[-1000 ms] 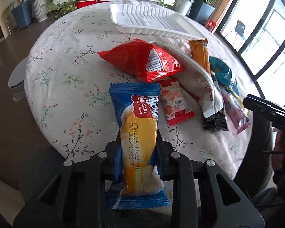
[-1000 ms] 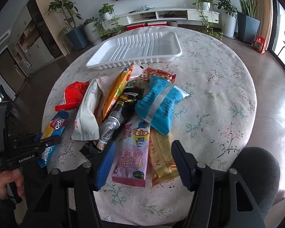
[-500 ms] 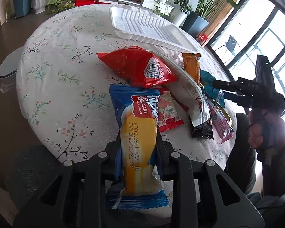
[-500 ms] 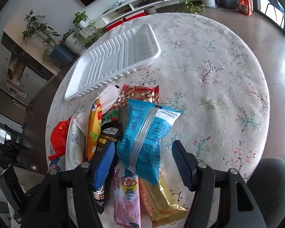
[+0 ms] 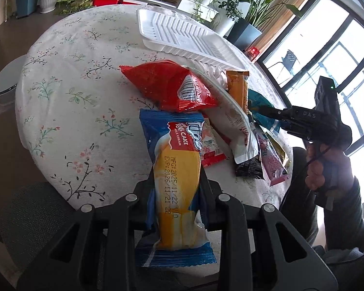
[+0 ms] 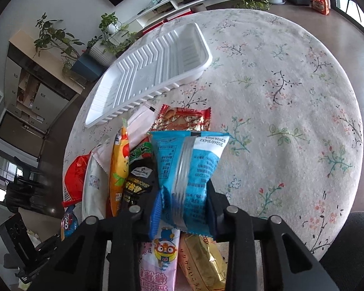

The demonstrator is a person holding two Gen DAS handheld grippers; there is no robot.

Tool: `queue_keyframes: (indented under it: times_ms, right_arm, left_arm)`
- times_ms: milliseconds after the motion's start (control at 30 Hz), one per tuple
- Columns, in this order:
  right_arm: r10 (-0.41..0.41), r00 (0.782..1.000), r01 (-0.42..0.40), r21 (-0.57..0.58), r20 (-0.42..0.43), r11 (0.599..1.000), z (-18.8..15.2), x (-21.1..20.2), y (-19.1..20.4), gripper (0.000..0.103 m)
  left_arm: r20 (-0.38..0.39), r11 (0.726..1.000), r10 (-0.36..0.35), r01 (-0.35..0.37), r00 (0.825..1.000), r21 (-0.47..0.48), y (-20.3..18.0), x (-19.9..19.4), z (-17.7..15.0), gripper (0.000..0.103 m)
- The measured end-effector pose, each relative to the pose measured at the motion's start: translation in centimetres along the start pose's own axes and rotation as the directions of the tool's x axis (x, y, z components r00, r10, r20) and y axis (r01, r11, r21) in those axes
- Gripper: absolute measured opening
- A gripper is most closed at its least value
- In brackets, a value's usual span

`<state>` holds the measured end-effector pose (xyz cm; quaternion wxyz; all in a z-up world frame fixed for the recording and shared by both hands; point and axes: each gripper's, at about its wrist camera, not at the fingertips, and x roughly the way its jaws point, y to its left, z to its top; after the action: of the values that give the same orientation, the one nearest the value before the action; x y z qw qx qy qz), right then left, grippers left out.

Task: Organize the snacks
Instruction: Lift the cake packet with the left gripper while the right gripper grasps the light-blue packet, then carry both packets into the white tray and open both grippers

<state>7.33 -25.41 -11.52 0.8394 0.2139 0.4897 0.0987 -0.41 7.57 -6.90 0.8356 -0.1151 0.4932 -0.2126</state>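
While the left gripper (image 5: 177,191) pinches the blue-and-yellow roll cake packet (image 5: 176,177) above the near edge of the tabletop (image 5: 68,92), the right gripper (image 6: 184,208) is closing its jaws on the light-blue snack packet (image 6: 189,167), whose sides already crumple between the pads. This packet sits atop the snack pile. Beyond the pile, 1 white ribbed tray (image 6: 153,72) lies on the floral cloth, apart from both grippers.

Bright daylight from windows (image 5: 332,55) right of left jaws, blown out; soft shadows; strong fisheye bending, dark corners; sharp focus.
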Motion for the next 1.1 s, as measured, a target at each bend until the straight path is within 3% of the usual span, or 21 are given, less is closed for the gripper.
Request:
queue_keyframes:
  times_ms: [167,367,667,900,1100]
  right_arm:
    - [0.026,0.999,-0.026,0.011,0.024,1.0,-0.3,-1.0,-0.1,0.03]
    - [0.062,0.992,-0.067,0.041,0.11,0.997,0.0,-3.4,-0.6,0.03]
    - [0.062,0.99,-0.073,0.087,0.126,0.994,0.7,-4.4,-2.7,0.03]
    - [0.003,0.976,-0.03,0.123,0.217,0.992,4.1,-6.9,-5.0,0.03]
    - [-0.048,0.953,0.007,0.136,0.301,0.991,8.9,-8.8,-6.2,0.03]
  left_arm:
    - [0.007,0.999,-0.041,0.041,0.999,-0.005,-0.3,-0.7,-0.1,0.026]
    - [0.019,0.993,-0.112,0.112,0.994,-0.044,0.2,-1.7,-0.2,0.026]
    - [0.073,0.977,-0.2,0.204,0.977,-0.06,0.9,-4.8,1.9,0.026]
    - [0.179,0.992,-0.127,0.13,0.976,-0.004,2.7,-7.3,9.2,0.026]
    - [0.186,0.998,-0.034,0.022,0.982,0.067,3.2,-5.3,18.0,0.026]
